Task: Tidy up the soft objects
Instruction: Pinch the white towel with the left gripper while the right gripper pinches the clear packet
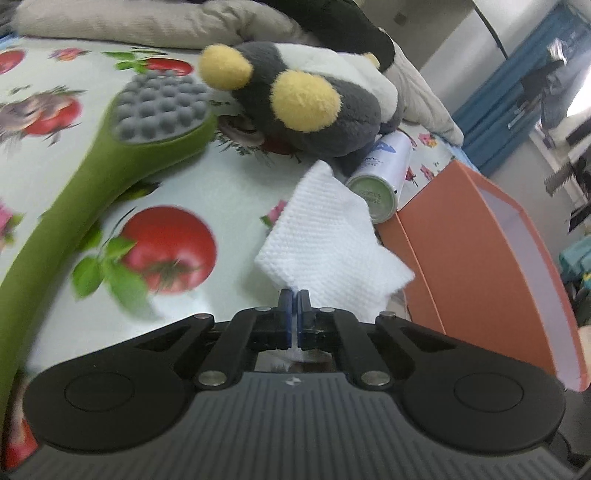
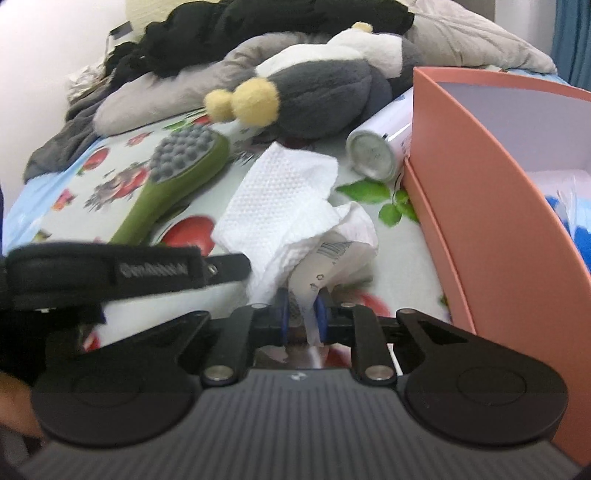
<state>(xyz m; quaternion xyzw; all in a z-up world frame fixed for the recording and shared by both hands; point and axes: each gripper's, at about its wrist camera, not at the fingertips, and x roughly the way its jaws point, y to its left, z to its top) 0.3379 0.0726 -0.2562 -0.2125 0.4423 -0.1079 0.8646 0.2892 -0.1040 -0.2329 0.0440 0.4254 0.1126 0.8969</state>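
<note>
Left tool (image 1: 294, 295): its blue pads are pressed together on the near edge of a white textured tissue (image 1: 325, 236), which rises in front of the pads above a tomato-print sheet (image 1: 207, 177).

Right tool (image 2: 302, 301): narrowly parted, its pads pinching a pale printed wrapper (image 2: 317, 269) wrapped in the same white tissue (image 2: 280, 199); a barcode-like mark and small symbols show on the wrapper, too small to read. Between the two tools the tissue lies bunched just above the sheet, near the left wall of the box.

To the left in the right wrist view, a black strap (image 2: 110, 273) crosses the frame; its white lettering is blurred and cannot be read with certainty.

Orange box (image 2: 491, 206): open-topped, standing to the right of the tissue. Inside, a white and blue item shows partly; what it is cannot be told.

White can (image 1: 380, 177): lying on its side, touching the box's far corner, its round pale-green end facing the camera. A blue mark and faint print on it are illegible.

Behind the tissue lie a green massage brush (image 1: 122, 155) with grey nubs, and a grey, white and yellow plush toy (image 1: 314, 107). Beyond them, a beige pillow (image 1: 122, 26) and dark clothing (image 2: 258, 33) are piled.
</note>
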